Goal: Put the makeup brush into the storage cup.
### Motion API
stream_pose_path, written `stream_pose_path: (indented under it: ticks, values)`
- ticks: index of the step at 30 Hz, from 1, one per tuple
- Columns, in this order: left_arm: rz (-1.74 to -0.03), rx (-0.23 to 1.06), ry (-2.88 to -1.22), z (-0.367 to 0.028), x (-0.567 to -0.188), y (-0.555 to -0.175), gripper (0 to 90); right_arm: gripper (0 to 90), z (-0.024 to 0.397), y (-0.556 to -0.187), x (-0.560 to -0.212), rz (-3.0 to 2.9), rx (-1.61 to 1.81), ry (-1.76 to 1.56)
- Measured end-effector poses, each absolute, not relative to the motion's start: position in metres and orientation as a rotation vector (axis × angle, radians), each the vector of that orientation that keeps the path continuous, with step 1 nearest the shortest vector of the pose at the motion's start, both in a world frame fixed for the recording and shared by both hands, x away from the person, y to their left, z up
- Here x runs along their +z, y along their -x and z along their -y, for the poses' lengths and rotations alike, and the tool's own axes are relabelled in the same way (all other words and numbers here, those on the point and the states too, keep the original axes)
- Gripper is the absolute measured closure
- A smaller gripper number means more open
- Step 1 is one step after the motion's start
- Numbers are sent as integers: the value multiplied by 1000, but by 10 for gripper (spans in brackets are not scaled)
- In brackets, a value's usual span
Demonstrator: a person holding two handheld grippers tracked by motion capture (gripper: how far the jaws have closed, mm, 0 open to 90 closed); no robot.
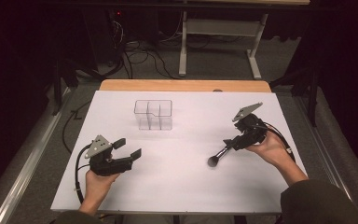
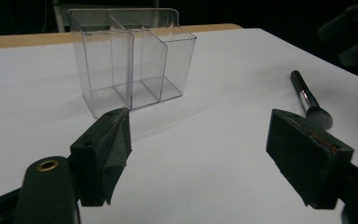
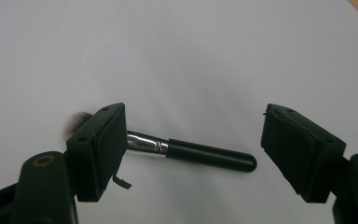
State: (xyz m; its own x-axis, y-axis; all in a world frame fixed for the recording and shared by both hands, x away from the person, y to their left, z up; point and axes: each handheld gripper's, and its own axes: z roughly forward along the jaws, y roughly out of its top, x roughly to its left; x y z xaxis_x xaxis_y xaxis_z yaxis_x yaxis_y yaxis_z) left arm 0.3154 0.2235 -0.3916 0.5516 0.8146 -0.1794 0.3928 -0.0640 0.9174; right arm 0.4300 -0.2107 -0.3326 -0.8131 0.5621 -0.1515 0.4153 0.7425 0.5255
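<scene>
A makeup brush (image 3: 205,156) with a black handle, silver ferrule and dark bristles lies flat on the white table (image 1: 182,186). My right gripper (image 3: 196,135) is open, one jaw on each side of the brush, touching neither end as far as I can see. From above, the right gripper (image 1: 230,143) sits over the brush's (image 1: 216,157) handle end. A clear acrylic organizer (image 1: 153,115) with several compartments stands upright at the back left and holds nothing. My left gripper (image 1: 128,148) is open and holds nothing, pointing at the organizer (image 2: 130,60) from the front left.
The table's wooden edge (image 1: 182,85) runs along the far side. Beyond it the floor holds cables (image 1: 140,56) and a white desk frame (image 1: 219,32). The left gripper view takes in the brush (image 2: 310,102) and the right gripper (image 2: 349,32) at its right.
</scene>
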Motion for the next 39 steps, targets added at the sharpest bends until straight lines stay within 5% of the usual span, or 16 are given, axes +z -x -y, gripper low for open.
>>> stream_pose_path:
  ticks: [39]
  values:
    - [-1020,465,-1685,-222,-392,-316,223,248,199,-444,-370,-2796,480,-646]
